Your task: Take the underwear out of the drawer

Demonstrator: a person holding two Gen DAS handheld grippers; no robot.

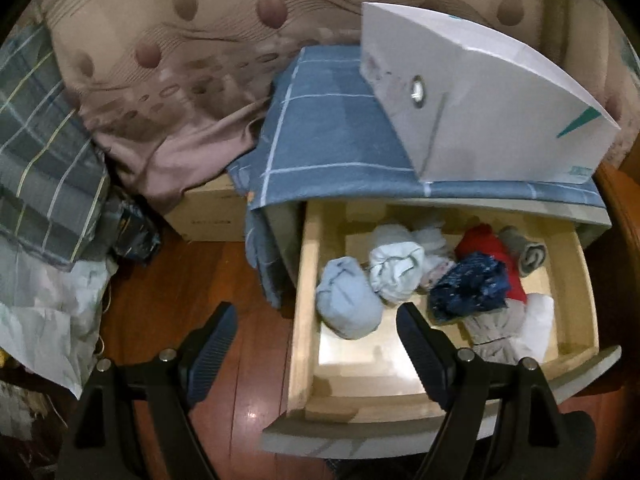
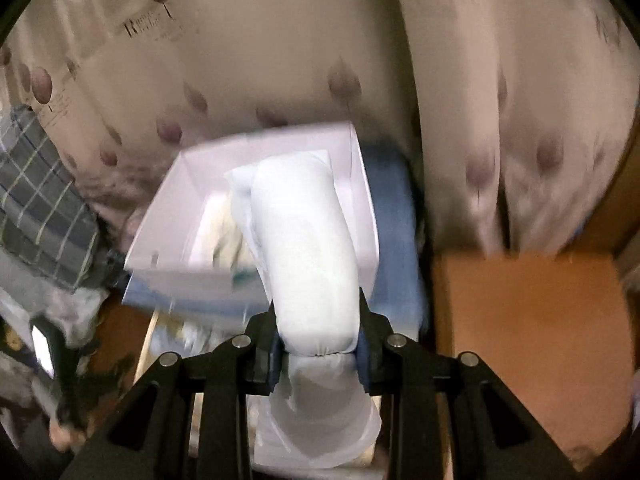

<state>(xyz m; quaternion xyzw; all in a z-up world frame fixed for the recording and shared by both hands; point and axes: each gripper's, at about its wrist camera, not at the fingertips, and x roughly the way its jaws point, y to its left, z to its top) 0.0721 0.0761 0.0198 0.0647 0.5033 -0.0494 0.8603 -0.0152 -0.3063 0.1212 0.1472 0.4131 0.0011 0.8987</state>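
Right wrist view: right gripper (image 2: 318, 350) pinching a white rolled underwear (image 2: 308, 248), held above the white box (image 2: 168, 224) on the blue-covered nightstand (image 2: 396, 216). Step judged: carrying to box; next calls for lowering and release. Left gripper (image 1: 316, 332) spread, empty, over the open drawer (image 1: 308, 280) with more rolled garments (image 1: 468, 284). Room: wooden floor (image 1: 188, 280), patterned curtain (image 1: 160, 40)

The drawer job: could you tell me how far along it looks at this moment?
Done: the drawer is pulled open. In hand: the right gripper is shut on a white rolled garment, held above the white box. Left: several rolled pieces remain in the drawer, such as the pale blue roll and the navy patterned one; the left gripper is open and empty.
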